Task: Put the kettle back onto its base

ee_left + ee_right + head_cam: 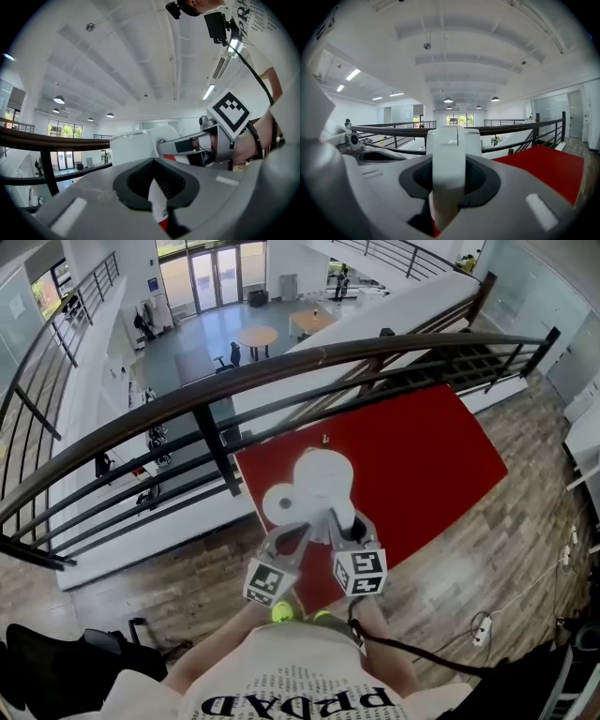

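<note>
The white kettle (323, 474) is over the near left part of the red table (422, 456). My right gripper (339, 526) is shut on its handle (449, 173), and the kettle body (474, 140) shows just past the jaws. Beside the kettle on its left is the round white base (279, 504). My left gripper (292, 538) is shut on the base's thin white edge (157, 201). In the left gripper view the kettle (133, 147) is straight ahead, with the right gripper (197, 145) on its handle. The two grippers are side by side, close to my body.
A dark metal railing (216, 381) runs right behind the table, with a drop to a lower floor beyond it. On the wooden floor at the right lies a power strip (483, 629) with a cable. Something dark (56, 662) sits at the lower left.
</note>
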Demonstrator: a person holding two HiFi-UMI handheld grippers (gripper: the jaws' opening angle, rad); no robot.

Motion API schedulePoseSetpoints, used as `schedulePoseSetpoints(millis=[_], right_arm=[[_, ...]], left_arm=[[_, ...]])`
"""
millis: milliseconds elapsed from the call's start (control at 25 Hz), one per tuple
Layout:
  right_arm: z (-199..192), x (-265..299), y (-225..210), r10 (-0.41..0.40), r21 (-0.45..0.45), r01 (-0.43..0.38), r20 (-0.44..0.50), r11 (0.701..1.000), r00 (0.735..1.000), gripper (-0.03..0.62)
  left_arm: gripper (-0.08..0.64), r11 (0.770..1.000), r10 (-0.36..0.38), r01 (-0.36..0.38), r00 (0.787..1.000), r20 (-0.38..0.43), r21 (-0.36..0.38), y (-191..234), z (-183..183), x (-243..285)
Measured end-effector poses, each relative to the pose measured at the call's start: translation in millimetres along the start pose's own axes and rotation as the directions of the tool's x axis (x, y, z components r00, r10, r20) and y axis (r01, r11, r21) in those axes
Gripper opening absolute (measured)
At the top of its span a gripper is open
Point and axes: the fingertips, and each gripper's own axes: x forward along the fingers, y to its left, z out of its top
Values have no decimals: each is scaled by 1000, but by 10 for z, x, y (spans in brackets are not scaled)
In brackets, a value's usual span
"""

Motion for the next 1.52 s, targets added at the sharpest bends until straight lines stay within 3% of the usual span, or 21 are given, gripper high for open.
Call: schedulePoseSetpoints(millis=[520, 1160, 1280, 1520], right_arm=[[102, 467, 249, 167, -27, -167, -13, 986, 986, 118], [210, 1005, 486, 386, -66, -388, -32, 919, 922, 119], [178, 1109, 528, 408, -75, -410, -36, 909, 912, 120], [75, 1223, 511, 411, -60, -414, -50, 908, 910, 119]], left_arm=[[-3, 987, 157, -158, 987, -36, -8, 384, -27, -39], [-3, 915, 401, -403, 912, -84, -12, 832, -11, -128], [-3, 897, 437, -441, 896, -85, -29, 932, -40, -173], [-3, 885, 461, -465, 882, -97, -23, 995, -89, -225]])
